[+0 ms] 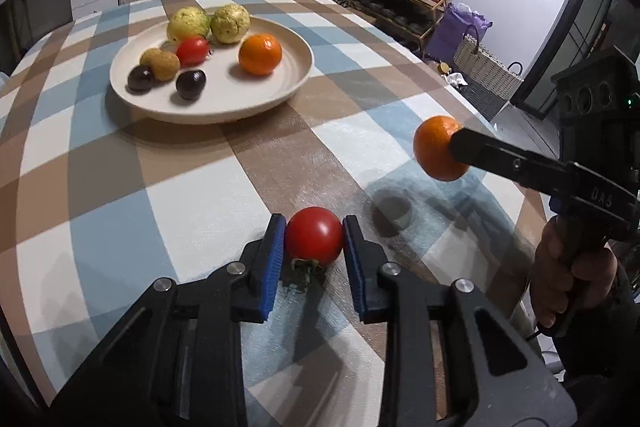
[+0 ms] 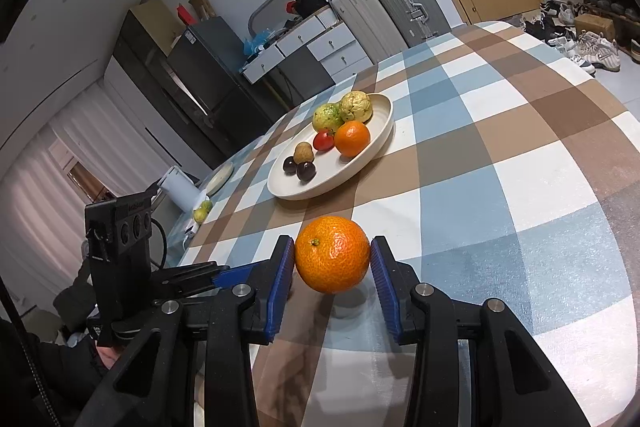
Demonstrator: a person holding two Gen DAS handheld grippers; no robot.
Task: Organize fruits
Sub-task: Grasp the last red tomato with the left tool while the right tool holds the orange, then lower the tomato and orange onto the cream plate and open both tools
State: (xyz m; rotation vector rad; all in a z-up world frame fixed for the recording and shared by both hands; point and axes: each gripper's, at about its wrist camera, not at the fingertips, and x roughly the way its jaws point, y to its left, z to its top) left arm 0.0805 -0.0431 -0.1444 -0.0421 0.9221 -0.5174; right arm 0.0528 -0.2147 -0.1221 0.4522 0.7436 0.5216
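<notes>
Holding my left claw (image 1: 314, 239) clamped on the round red tomato (image 1: 314, 235) low over the checked bench (image 1: 180, 187) and my right claw (image 2: 332, 259) gripping the dimpled orange mandarin (image 2: 332, 253) aloft, I worry squeezing bruises the tomato or either slips before the cream plate (image 1: 280, 95).

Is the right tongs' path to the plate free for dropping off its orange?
Probably yes: the right tongs hold the orange above bare tablecloth, and nothing stands before the plate.

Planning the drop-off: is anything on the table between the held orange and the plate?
Nothing visible. The orange sits in the right gripper, and only bare checked tablecloth lies before the plate, which has free space near its front rim.
</notes>
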